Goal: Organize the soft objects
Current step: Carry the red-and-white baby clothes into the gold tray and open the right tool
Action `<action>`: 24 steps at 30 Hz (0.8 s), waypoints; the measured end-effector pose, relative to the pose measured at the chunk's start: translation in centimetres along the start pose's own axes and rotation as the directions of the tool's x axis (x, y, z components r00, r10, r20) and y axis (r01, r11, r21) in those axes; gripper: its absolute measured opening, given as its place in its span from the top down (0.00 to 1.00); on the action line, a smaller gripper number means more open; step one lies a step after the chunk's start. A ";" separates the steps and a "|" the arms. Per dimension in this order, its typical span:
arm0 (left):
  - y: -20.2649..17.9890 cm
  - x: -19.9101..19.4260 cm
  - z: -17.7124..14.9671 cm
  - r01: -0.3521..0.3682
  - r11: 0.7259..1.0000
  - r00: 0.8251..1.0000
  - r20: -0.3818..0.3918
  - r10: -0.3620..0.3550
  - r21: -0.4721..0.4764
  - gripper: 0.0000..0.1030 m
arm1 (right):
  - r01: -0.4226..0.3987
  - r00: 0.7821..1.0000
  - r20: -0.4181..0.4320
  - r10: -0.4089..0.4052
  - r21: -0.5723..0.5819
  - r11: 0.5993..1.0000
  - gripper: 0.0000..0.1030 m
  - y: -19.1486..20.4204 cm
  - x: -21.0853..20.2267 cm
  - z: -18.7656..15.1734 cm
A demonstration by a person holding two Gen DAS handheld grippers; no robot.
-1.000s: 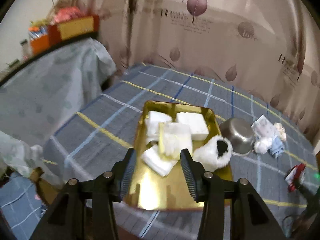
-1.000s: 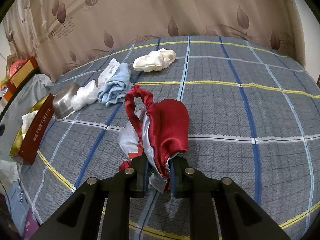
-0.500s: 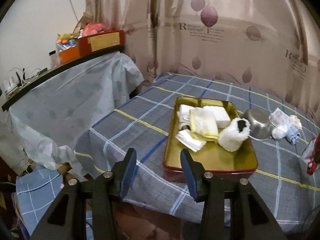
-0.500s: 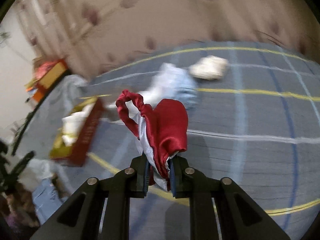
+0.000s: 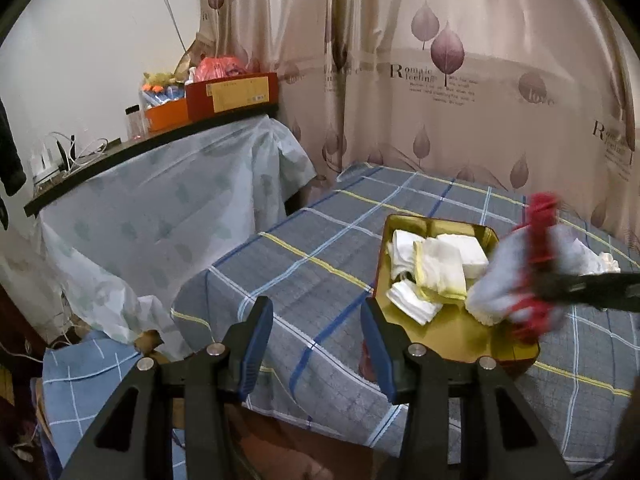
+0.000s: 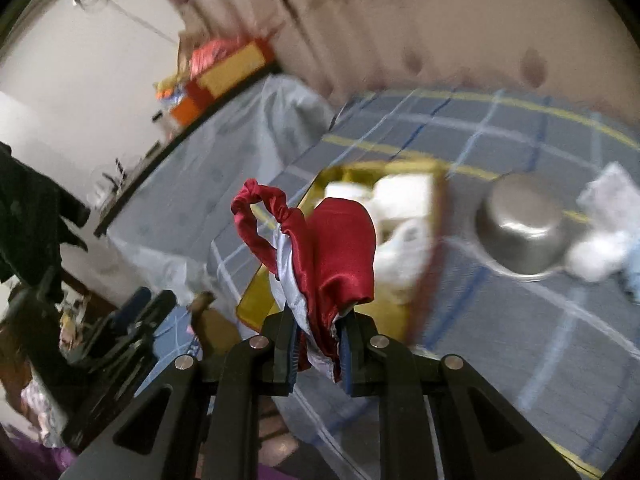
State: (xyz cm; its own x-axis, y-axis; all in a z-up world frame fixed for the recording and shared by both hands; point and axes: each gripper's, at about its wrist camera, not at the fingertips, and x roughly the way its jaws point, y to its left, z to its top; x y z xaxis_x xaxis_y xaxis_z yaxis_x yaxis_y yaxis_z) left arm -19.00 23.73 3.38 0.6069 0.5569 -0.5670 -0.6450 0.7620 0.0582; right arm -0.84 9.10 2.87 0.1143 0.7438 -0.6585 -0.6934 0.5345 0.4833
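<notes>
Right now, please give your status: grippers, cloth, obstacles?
Left gripper open, empty. Right gripper shut on red cloth, above gold tray. Folded cloths already fill the tray's far half.

The right tongs [image 6: 318,354], matt black plastic with blue pads, pinch a pouch [image 6: 336,256] of glossy red satin with a pale lining. Ahead of them the tray [image 5: 448,340] shines like gold metal inside, with red walls. In it lie white cloths [image 5: 436,264], soft and matt. Right of the tray a bowl [image 6: 524,228] looks like brushed steel. The cover [image 5: 312,256] beneath is woven check cloth, matt. Beyond the left tongs [image 5: 316,334], the curtain [image 5: 460,80] has a faint sheen.
</notes>
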 end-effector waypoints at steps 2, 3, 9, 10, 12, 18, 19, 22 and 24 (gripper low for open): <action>0.1 0.0 0.1 -0.002 1.000 1.000 0.002 0.002 0.000 0.55 | -0.006 0.999 -0.040 0.006 -0.004 1.000 0.86 0.6 2.6 0.2; 0.2 0.0 0.1 -0.002 1.000 1.000 -0.001 0.002 -0.003 0.55 | -0.002 0.998 -0.057 0.002 -0.005 1.000 0.86 0.8 3.7 0.3; 0.7 0.4 0.3 0.008 1.000 1.000 -0.022 -0.008 -0.023 0.55 | 0.000 0.988 -0.154 -0.002 -0.010 1.000 0.86 1.4 8.3 0.6; 0.7 0.5 0.3 0.012 1.000 1.000 -0.029 -0.013 -0.025 0.55 | 0.006 0.985 -0.170 -0.007 -0.008 1.000 0.86 1.2 8.8 0.3; 0.7 0.6 0.2 0.018 0.999 0.999 -0.037 -0.019 -0.028 0.55 | 0.004 0.982 -0.188 -0.008 -0.021 1.000 0.86 1.6 9.5 0.1; 0.9 0.9 0.2 0.022 0.999 0.998 -0.050 -0.024 -0.032 0.55 | 0.053 0.974 -0.212 -0.076 -0.109 0.993 0.83 2.7 10.8 -0.1; 0.9 1.0 0.2 0.024 0.999 0.998 -0.055 -0.026 -0.031 0.55 | 0.062 0.973 -0.211 -0.088 -0.125 0.990 0.81 2.8 10.9 -0.1; 0.8 1.3 0.2 0.026 0.999 0.997 -0.069 -0.028 -0.026 0.55 | 0.088 0.973 -0.196 -0.118 -0.154 0.984 0.68 3.0 10.8 -0.1; 0.7 1.4 0.1 0.024 0.999 0.997 -0.073 -0.025 -0.023 0.55 | 0.098 0.975 -0.182 -0.127 -0.158 0.982 0.42 3.0 10.5 -0.1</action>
State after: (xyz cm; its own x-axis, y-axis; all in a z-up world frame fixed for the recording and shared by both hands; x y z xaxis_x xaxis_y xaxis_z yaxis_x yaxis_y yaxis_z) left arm -18.55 25.10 2.74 0.5876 0.5118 -0.6267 -0.6411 0.7671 0.0254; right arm -1.76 18.49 -2.62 0.0698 0.5845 -0.8084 -0.7827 0.5345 0.3189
